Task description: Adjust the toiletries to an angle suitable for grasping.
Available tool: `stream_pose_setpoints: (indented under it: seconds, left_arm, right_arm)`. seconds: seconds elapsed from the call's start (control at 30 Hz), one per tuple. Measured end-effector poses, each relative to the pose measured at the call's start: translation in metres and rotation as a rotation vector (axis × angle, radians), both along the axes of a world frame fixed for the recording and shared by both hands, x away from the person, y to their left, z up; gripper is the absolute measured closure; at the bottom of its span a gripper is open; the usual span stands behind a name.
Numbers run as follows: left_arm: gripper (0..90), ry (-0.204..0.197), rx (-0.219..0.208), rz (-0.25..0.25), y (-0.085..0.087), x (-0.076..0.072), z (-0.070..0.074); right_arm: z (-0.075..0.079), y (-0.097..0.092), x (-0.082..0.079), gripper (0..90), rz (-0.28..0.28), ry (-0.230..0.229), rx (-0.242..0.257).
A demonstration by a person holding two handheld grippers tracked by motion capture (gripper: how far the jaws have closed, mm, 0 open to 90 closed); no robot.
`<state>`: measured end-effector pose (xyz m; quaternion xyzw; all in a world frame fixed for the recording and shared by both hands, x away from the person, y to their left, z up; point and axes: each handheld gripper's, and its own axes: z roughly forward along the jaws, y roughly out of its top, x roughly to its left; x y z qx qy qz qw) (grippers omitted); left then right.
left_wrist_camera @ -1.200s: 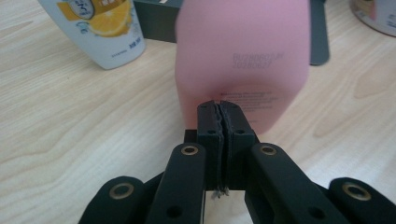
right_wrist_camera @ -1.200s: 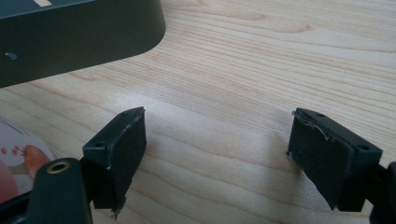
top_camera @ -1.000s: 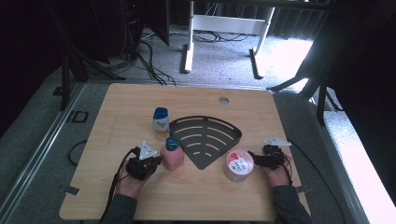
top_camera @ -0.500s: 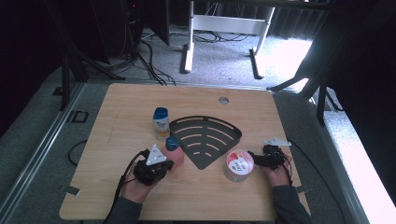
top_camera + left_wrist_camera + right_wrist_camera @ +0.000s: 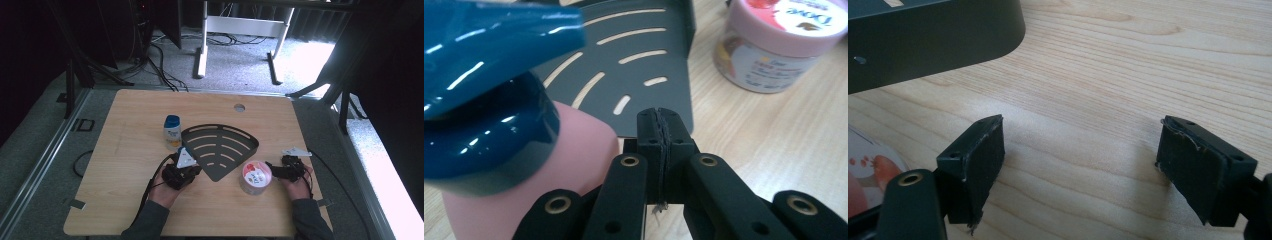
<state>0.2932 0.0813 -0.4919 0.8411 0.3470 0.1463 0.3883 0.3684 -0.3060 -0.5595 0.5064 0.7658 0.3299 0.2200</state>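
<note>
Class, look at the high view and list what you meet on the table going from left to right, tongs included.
White bottle with a blue cap → left tongs → dark slotted fan-shaped tray → pink-lidded jar → right tongs.

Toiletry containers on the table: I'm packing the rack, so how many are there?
3. A blue-capped bottle stands left of the rack, a pink jar sits at its right, and a pink pump bottle is beside the left gripper.
</note>
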Motion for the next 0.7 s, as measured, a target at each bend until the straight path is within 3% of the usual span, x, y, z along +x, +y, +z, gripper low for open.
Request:
stream_pose_setpoints:
  seconds: [0.7]
  left_arm:
    - [89.8, 0.002, -0.009, 0.060, 0.016, 0.010, -0.003]
  right_arm:
    - [0.000, 0.000, 0.000, 18.8, 0.000, 0.000, -0.001]
